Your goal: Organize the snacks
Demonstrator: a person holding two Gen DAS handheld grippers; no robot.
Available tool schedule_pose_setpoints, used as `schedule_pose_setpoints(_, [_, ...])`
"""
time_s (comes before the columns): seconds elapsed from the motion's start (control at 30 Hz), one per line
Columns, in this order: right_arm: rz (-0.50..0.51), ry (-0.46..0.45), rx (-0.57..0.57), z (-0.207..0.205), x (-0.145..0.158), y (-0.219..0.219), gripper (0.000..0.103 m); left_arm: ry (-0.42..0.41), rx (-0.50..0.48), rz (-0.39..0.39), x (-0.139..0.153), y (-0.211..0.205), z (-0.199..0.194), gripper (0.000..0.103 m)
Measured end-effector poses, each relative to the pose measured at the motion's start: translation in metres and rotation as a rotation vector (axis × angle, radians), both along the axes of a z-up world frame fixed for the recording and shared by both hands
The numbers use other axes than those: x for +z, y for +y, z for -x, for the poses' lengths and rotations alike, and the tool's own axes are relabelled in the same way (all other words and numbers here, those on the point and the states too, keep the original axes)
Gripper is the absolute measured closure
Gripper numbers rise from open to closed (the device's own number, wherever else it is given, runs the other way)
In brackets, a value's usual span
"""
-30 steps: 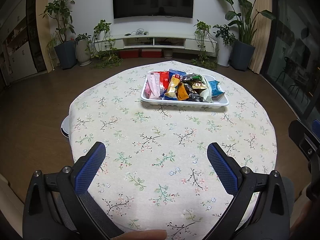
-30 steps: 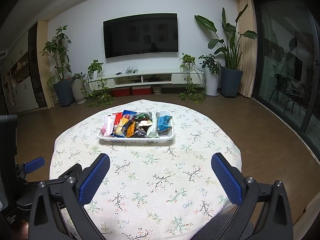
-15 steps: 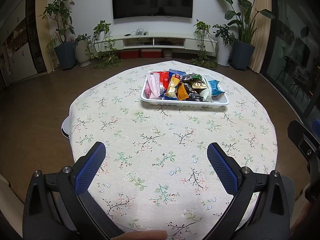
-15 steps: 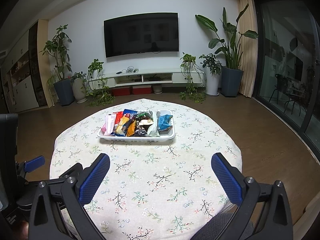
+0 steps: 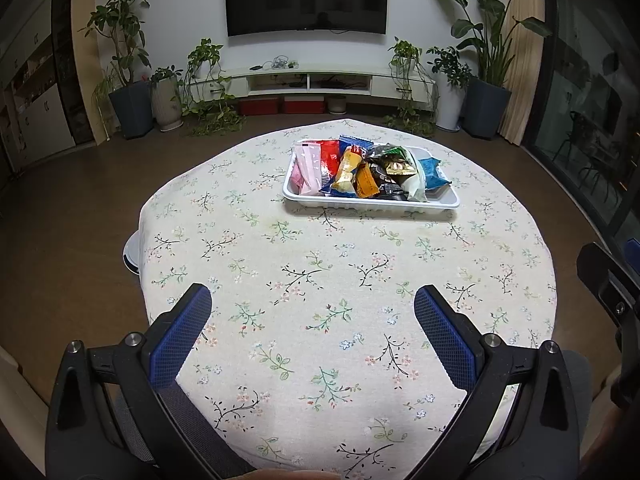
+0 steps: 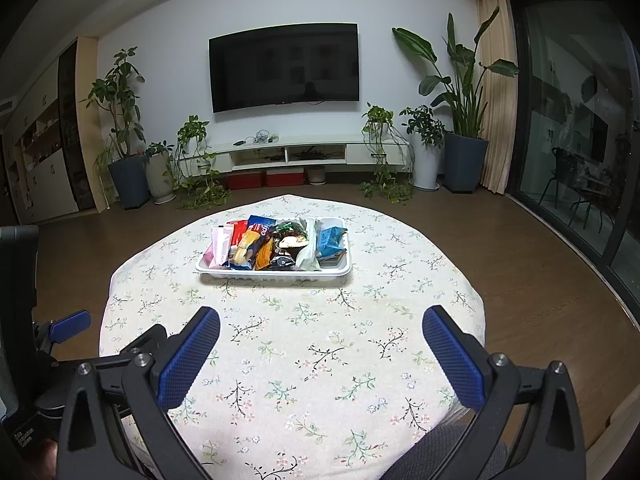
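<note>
A white tray sits on the far half of the round table, packed with several snack packets: pink, red, yellow, orange, dark brown, pale green and blue. My left gripper hovers open over the near part of the table, well short of the tray, nothing between its blue pads. My right gripper is likewise open and empty, low over the near table edge. Part of the left gripper shows at the left of the right wrist view.
The table wears a floral cloth, bare between the grippers and the tray. Beyond it are a wood floor, a TV on the wall, a low white console and potted plants. Glass doors stand on the right.
</note>
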State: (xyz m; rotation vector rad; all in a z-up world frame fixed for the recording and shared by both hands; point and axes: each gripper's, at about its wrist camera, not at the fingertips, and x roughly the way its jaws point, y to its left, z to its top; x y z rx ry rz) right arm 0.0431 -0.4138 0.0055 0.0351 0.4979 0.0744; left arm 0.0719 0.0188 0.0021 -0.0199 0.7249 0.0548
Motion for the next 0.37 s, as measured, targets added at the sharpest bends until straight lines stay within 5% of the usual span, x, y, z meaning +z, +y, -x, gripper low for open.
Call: schedule_pose_setpoints(0.37, [-0.004, 0.018, 0.003, 0.011, -0.005, -0.003, 0.0, 0.008, -0.012, -0.011, -0.005, 0.0, -0.005, 0.0])
